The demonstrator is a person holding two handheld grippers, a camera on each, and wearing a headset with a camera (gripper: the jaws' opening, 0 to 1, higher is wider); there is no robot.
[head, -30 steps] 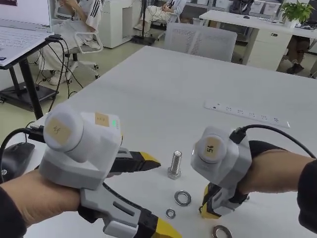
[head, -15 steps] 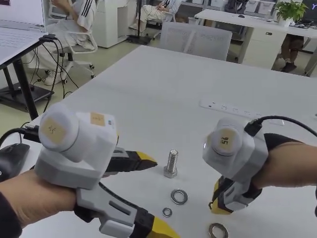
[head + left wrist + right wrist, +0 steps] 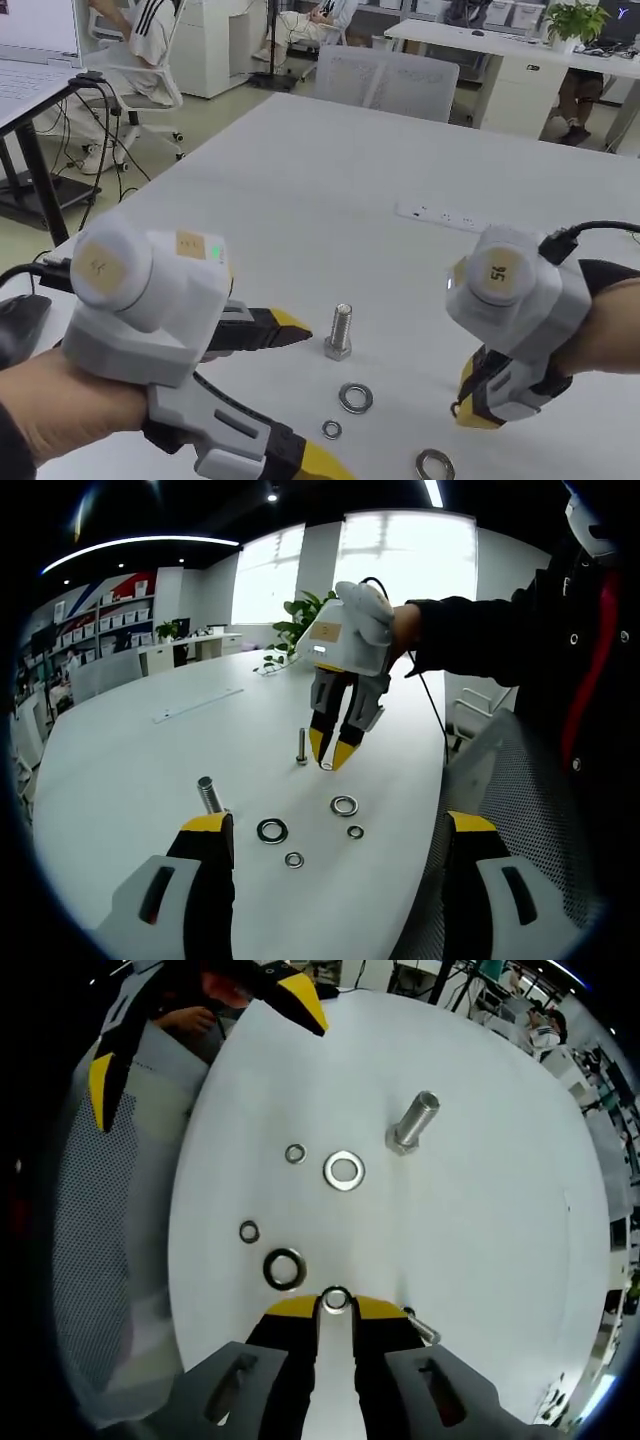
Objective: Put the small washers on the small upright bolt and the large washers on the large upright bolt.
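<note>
Right tool (image 3: 336, 1310), jaws nearly together and clamped on a small washer (image 3: 336, 1298), points down at the surface (image 3: 330, 180) just beside the small upright bolt (image 3: 301, 745), whose axis stands vertical. Left tool (image 3: 337, 830), jaws wide apart, sits farther from that bolt, holding nothing.

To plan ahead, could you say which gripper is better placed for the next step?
Right: the right gripper seems to hold a small washer beside the small bolt; the left gripper is open and empty.
</note>
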